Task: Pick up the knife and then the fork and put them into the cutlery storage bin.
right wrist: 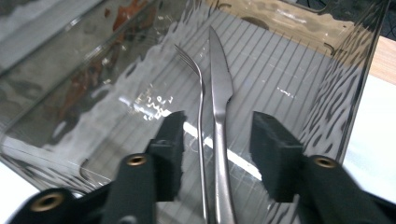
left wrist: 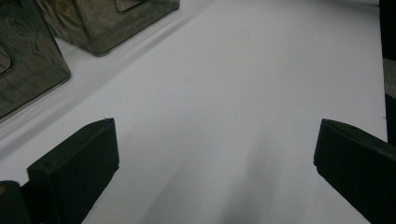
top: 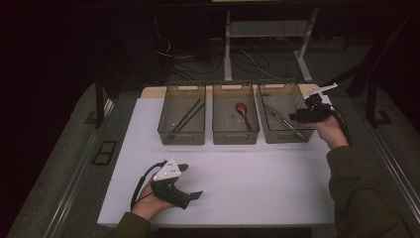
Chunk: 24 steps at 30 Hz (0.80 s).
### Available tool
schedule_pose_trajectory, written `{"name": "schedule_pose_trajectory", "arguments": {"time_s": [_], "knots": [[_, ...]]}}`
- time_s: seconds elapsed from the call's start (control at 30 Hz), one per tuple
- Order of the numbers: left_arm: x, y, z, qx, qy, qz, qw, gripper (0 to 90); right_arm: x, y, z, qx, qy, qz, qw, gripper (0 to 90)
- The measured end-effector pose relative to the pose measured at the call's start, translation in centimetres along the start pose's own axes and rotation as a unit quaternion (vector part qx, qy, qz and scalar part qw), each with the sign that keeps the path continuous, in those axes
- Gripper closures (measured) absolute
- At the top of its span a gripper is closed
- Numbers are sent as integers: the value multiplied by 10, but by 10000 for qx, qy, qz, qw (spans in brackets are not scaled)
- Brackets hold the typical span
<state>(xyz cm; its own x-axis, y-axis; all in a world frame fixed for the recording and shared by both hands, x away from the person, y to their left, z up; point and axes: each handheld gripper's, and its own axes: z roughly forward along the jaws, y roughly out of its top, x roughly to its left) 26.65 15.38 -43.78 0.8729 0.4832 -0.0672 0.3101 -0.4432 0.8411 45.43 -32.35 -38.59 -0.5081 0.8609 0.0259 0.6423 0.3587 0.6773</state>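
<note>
Two utensils, fork [right wrist: 200, 93] and knife [right wrist: 220, 88], lie touching in the right bin [top: 267, 130]. Right gripper [right wrist: 217, 135] straddles both, jaws apart; risk: pinching both together. Left gripper [top: 190, 181] rests released on the table [top: 247, 178].

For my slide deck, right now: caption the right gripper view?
Right gripper, jaws open, straddling a fork and knife inside a clear bin.

A white table [top: 237, 183] carries three smoky clear bins in a row along its far side, the left bin [top: 182, 121], the middle bin [top: 235, 120] and the right bin [top: 285, 119], each just beside the next, and its near part is bare.
</note>
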Motion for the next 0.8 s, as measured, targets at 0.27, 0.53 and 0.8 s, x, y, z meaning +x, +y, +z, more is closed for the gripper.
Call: {"name": "schedule_pose_trajectory", "arguments": {"time_s": [0.27,0.53,0.8], "knots": [[1,0,-1,-21,25,-39,10000,0,1,-1,-9,-298,286,235,9989,408],[2,1,1,4,58,-72,10000,0,11,-4,-19,-568,347,198,9976,325],[3,-1,0,-16,73,-124,9999,0,27,-12,-29,-874,471,116,9950,258]]}}
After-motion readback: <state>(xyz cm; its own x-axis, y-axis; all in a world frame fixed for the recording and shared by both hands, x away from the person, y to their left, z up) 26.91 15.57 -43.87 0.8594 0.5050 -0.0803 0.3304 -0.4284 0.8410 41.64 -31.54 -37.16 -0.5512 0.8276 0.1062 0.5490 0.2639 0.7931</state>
